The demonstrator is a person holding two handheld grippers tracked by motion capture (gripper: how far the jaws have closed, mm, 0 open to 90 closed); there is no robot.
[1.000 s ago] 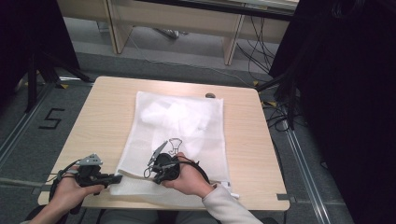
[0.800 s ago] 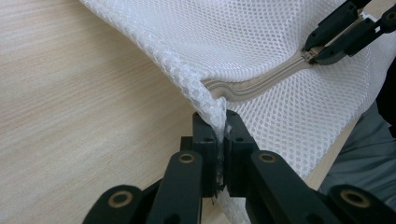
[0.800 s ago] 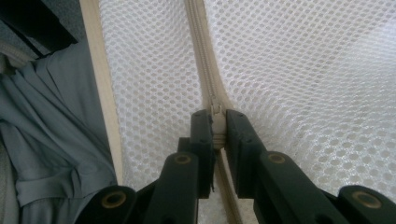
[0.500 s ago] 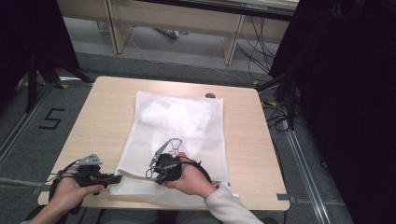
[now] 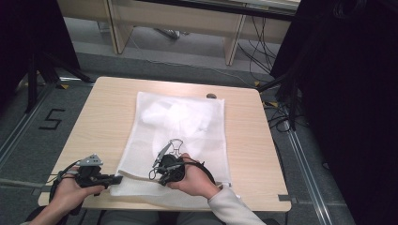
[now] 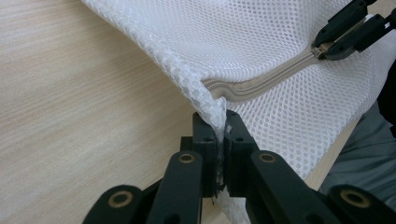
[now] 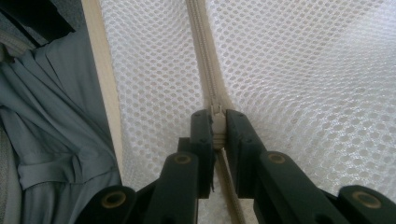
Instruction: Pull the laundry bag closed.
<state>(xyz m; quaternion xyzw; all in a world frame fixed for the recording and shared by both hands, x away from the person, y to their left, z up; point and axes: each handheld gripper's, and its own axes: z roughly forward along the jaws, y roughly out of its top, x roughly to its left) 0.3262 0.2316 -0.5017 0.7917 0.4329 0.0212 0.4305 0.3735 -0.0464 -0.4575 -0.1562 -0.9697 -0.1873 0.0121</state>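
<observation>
A white mesh laundry bag (image 5: pixel 187 136) lies flat on the wooden table (image 5: pixel 103 122), with white cloth (image 5: pixel 176 115) inside its far half. My left gripper (image 5: pixel 118 178) is at the bag's near left corner; its view shows it (image 6: pixel 220 128) shut on the mesh edge (image 6: pixel 210 100), lifting it a little. My right gripper (image 5: pixel 154 172) rests on the bag's near part, pointing left. It (image 7: pixel 217 126) is shut on the beige zipper pull (image 7: pixel 216 116) of the zipper (image 7: pixel 201 42). The left gripper view also shows that right gripper (image 6: pixel 321 49) farther off on the zipper (image 6: pixel 261 84).
The table's near edge (image 7: pixel 103 70) runs just beside the zipper, with the person's grey clothing (image 7: pixel 51 130) beyond it. A small dark object (image 5: pixel 211 96) sits at the table's far edge. Black stands and cables (image 5: pixel 281 93) crowd the floor at right.
</observation>
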